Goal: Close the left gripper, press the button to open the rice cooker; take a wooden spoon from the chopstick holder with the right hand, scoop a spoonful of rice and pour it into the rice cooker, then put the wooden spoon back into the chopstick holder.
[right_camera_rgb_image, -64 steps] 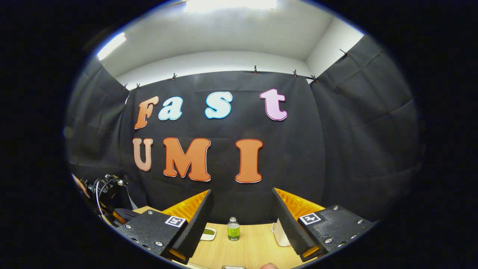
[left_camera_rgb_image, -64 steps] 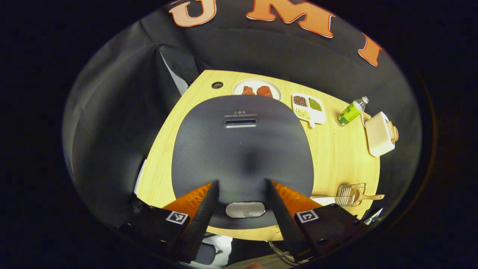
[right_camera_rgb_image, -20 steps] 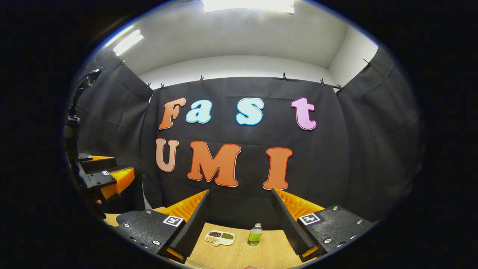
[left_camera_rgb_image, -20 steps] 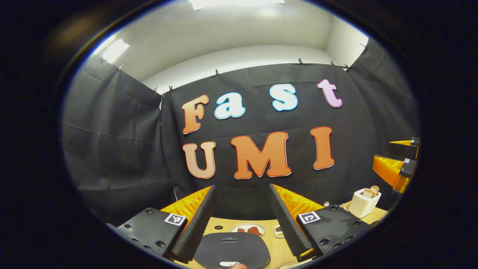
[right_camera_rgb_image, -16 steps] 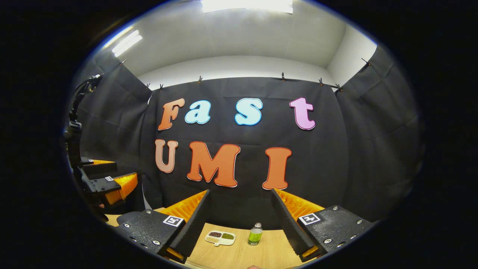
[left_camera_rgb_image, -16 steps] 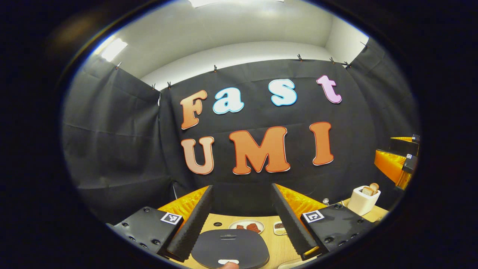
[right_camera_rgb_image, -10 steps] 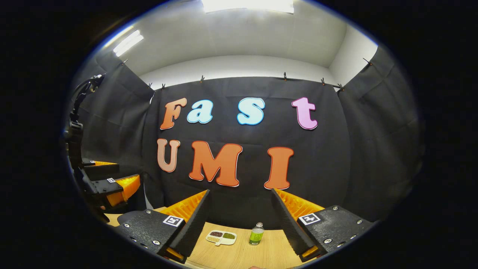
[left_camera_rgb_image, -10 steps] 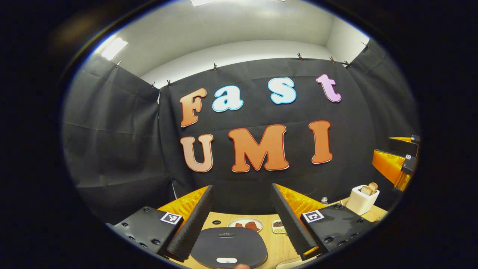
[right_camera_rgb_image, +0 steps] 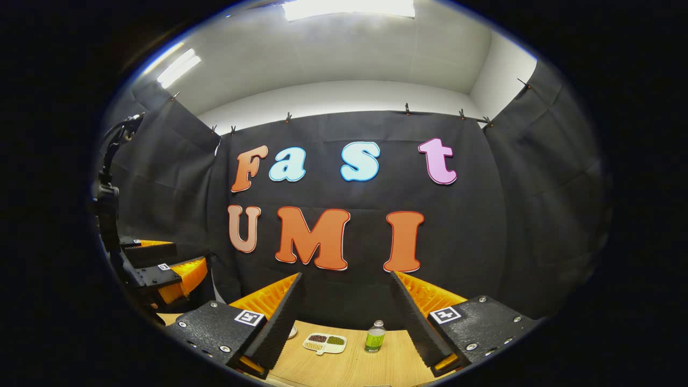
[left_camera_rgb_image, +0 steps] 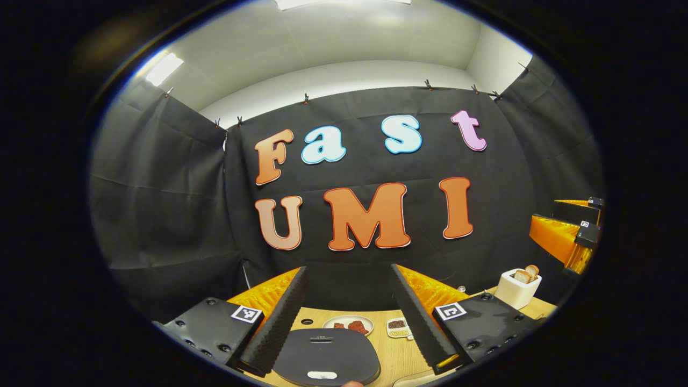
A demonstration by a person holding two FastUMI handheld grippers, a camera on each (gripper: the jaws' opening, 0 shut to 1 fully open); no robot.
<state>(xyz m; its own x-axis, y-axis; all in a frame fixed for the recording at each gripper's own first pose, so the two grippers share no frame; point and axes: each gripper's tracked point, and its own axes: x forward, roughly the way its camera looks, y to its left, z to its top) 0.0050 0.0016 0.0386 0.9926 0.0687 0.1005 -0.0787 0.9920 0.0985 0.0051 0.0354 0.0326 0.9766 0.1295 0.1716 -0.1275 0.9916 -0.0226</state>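
The dark grey rice cooker sits shut on the wooden table, low in the left gripper view, its pale button at the near edge. My left gripper is held above and behind it, open, with nothing between its fingers. At the right edge of that view the right gripper hangs in the air. In the right gripper view my right gripper is open and empty, raised over the table, and the left gripper hangs at the far left.
Behind the cooker stand a white plate with red pieces and a small divided dish of beans. A white toaster with bread is at the right. The right gripper view has the bean dish and a green bottle.
3.2 s ago the left gripper looked straight down on the cooker lid; it has since tilted up to face the wall. In the last second both grippers drifted only slightly.
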